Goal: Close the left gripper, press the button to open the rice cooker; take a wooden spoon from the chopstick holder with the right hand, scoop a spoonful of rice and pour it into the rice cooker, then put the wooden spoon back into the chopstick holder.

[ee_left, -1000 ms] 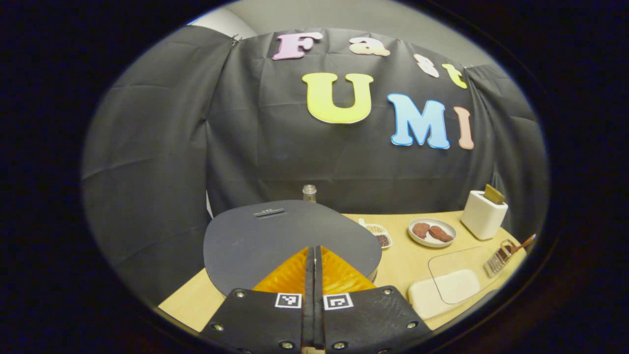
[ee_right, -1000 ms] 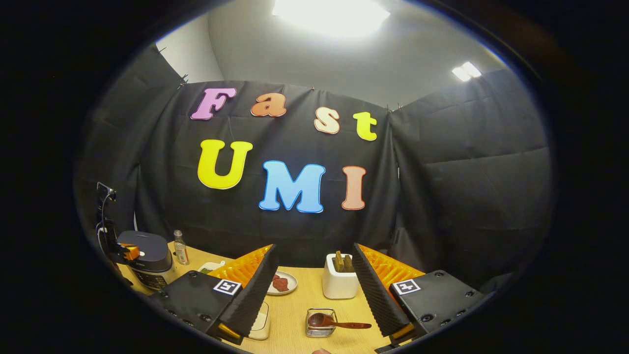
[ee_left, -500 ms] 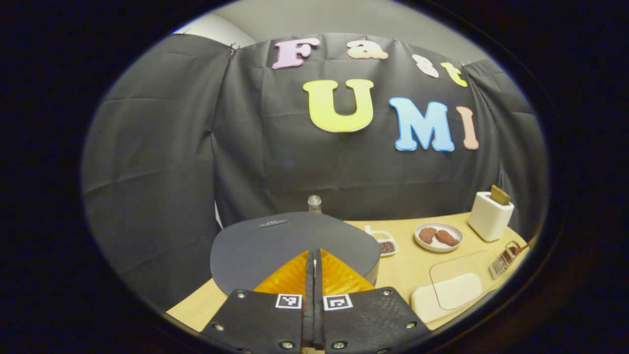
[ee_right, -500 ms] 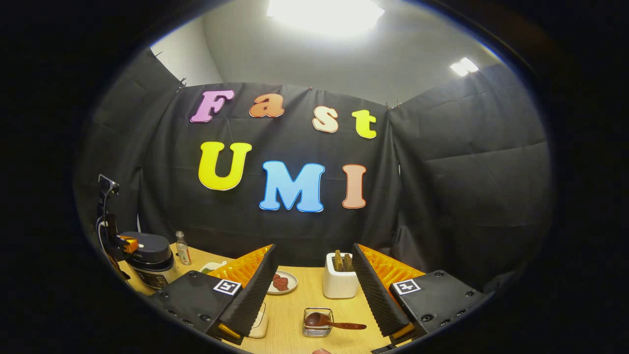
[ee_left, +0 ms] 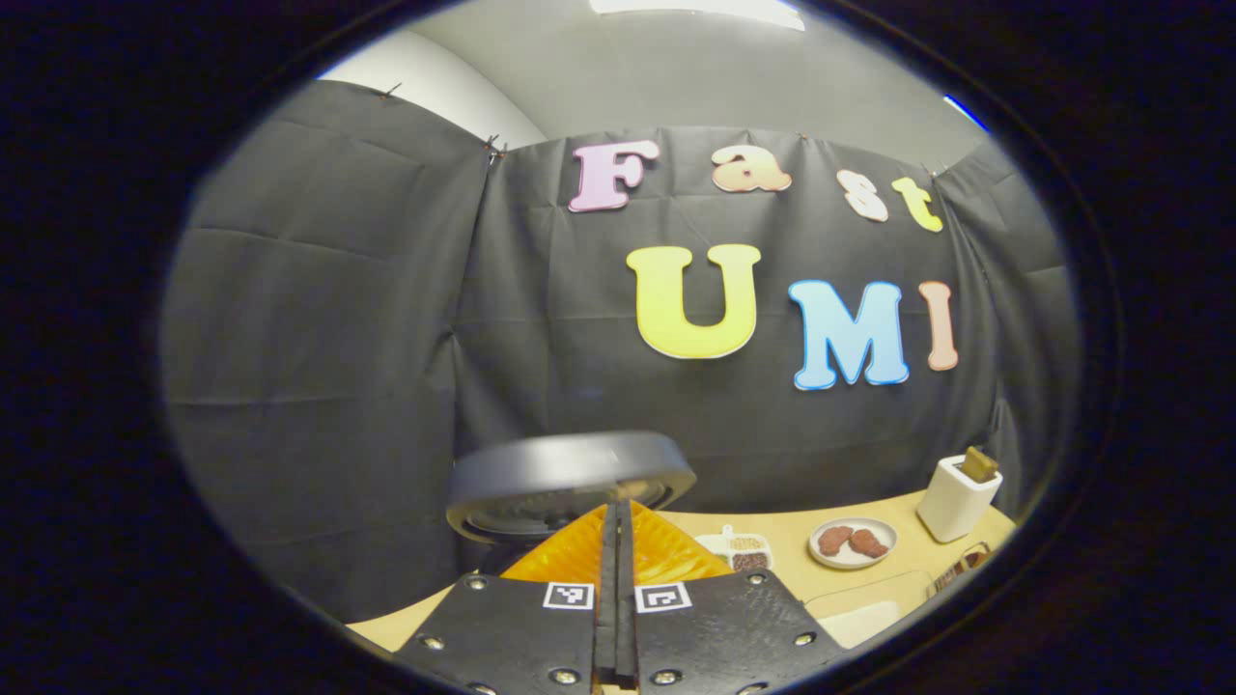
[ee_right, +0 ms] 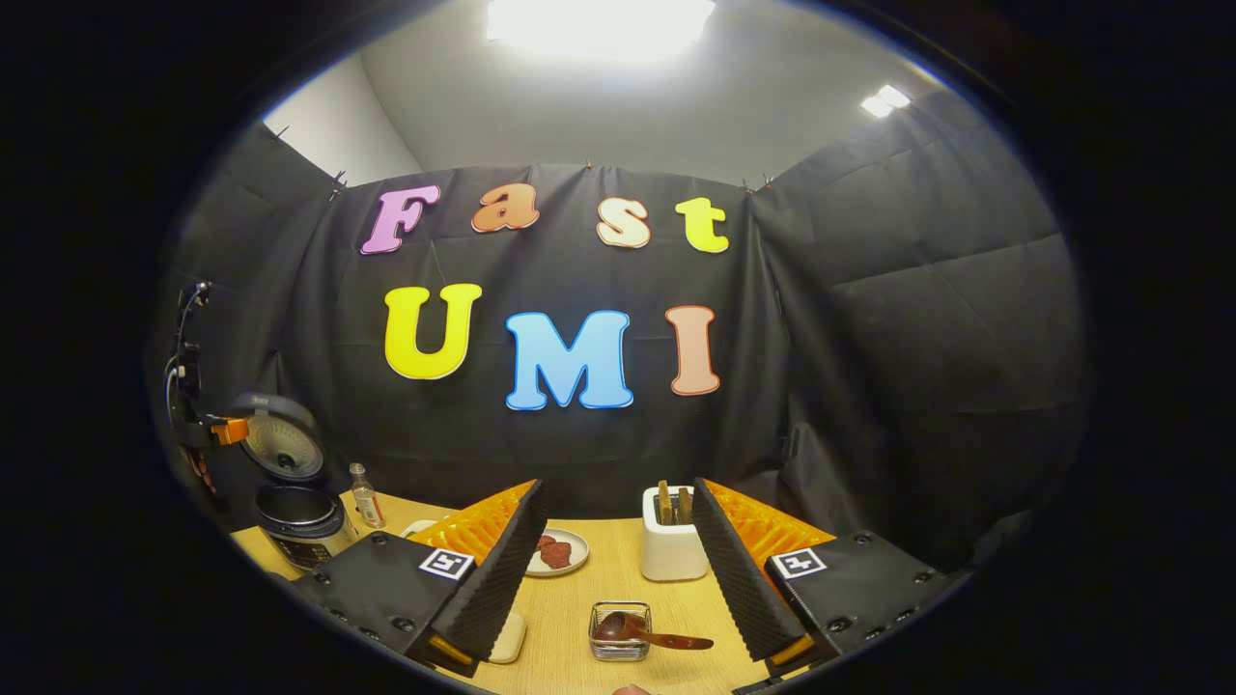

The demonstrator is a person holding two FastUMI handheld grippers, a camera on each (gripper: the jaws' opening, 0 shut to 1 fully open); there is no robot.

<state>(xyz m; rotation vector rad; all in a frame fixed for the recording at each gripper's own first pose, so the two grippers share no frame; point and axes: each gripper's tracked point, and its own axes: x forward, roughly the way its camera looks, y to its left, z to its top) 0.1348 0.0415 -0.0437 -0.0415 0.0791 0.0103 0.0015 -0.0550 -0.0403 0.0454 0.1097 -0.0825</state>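
The rice cooker (ee_right: 293,529) stands open at the table's far left, its lid (ee_right: 280,448) swung up. In the left gripper view that lid (ee_left: 570,476) rises just beyond my left gripper (ee_left: 615,516), which is shut with nothing between the fingers. In the right gripper view the left gripper (ee_right: 224,430) hangs beside the raised lid's edge. My right gripper (ee_right: 616,490) is open above the table's near side. Below it the wooden spoon (ee_right: 645,634) lies across a small wire holder (ee_right: 619,632), handle pointing right.
A white box (ee_right: 669,547) holding wooden pieces stands behind the wire holder. A plate of brown meat (ee_right: 556,552), a small bottle (ee_right: 363,493) and a divided dish (ee_left: 739,552) sit on the wooden table (ee_right: 579,603). A pale container (ee_right: 509,637) lies near the front.
The rice cooker lid has sprung up from flat to raised. My left gripper has lifted and tilted up, staying shut. The right gripper has hardly moved.
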